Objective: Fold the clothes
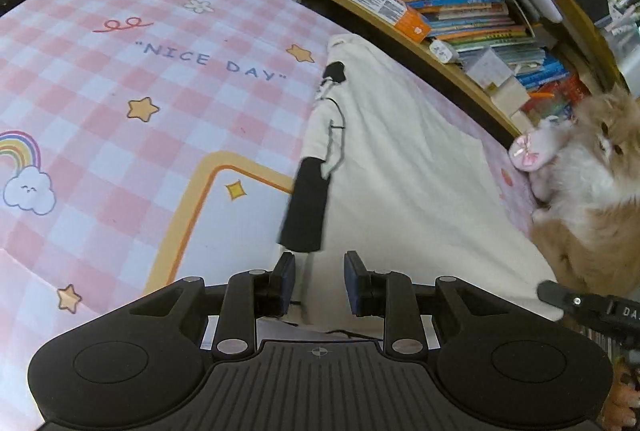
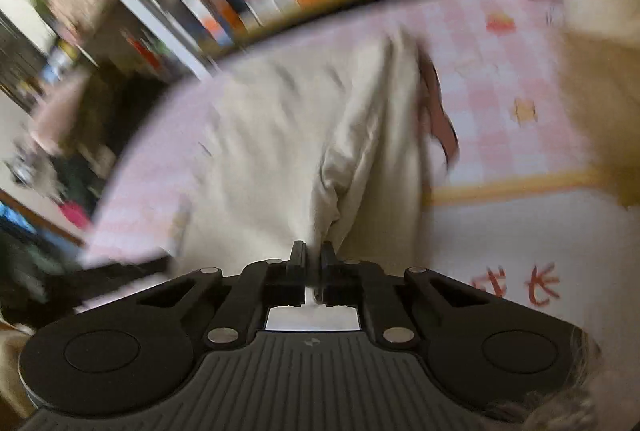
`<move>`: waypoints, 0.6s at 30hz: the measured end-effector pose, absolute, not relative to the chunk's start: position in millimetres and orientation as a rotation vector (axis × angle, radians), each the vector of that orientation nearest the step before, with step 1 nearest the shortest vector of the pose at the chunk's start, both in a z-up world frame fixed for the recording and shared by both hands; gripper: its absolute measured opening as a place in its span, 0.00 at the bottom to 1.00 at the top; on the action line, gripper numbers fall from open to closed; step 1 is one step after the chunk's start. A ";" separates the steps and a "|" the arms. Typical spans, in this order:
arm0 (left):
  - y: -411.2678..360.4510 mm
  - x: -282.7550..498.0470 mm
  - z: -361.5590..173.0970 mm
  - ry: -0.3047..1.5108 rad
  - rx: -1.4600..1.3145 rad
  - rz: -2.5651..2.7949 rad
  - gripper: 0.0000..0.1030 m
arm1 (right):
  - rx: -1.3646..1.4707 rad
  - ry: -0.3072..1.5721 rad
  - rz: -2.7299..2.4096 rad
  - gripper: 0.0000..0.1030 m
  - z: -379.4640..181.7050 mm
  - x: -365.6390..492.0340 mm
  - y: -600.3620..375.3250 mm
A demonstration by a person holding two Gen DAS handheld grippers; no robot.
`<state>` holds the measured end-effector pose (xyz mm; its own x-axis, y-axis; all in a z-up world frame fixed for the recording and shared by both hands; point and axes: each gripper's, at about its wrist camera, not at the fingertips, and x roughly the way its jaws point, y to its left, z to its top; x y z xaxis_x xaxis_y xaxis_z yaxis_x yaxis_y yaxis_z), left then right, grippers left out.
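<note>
A cream T-shirt (image 1: 400, 167) with a black-and-white figure print lies on the pink checked sheet (image 1: 140, 91), folded along its left side. My left gripper (image 1: 320, 271) stands open just above the shirt's near edge, with the folded edge showing between its fingers. In the right wrist view, which is blurred by motion, the same cream T-shirt (image 2: 288, 135) is bunched into a ridge that runs into my right gripper (image 2: 313, 255), which is shut on the cloth. The tip of the right gripper (image 1: 560, 295) shows at the right edge of the left wrist view.
An orange-and-white cat (image 1: 596, 191) sits at the right end of the shirt, beside a small pink toy (image 1: 532, 151). A curved wooden bookshelf (image 1: 440, 3) packed with books runs along the far side of the bed. The sheet carries rainbow, star and "NICE DAY" prints.
</note>
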<state>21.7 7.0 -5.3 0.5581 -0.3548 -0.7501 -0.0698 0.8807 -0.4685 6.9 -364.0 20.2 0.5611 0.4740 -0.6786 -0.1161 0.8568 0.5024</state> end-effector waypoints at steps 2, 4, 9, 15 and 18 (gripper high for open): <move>8.0 23.1 -6.8 0.978 -0.489 -0.167 0.26 | 0.406 0.962 0.321 0.06 9.2 9.1 -364.5; 8.6 24.8 -5.6 0.978 -0.483 -0.159 0.26 | 0.379 1.015 0.283 0.06 -5.0 11.9 -363.2; 11.8 27.7 -4.3 0.976 -0.472 -0.145 0.26 | 0.340 1.021 0.256 0.19 -8.6 9.0 -355.8; 12.4 40.5 -1.8 0.987 -0.436 -0.165 0.35 | 0.304 0.955 0.200 0.37 -0.4 7.3 -361.0; 14.3 57.3 -0.8 0.988 -0.412 -0.178 0.42 | 0.303 0.970 0.176 0.38 -9.5 6.0 -361.6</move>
<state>57.3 14.3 -0.8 0.5439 -0.3292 -0.7719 -0.0393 0.9088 -0.4153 6.0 -361.6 -9.5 0.5556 0.2812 -0.7825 -0.0120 0.9437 0.3306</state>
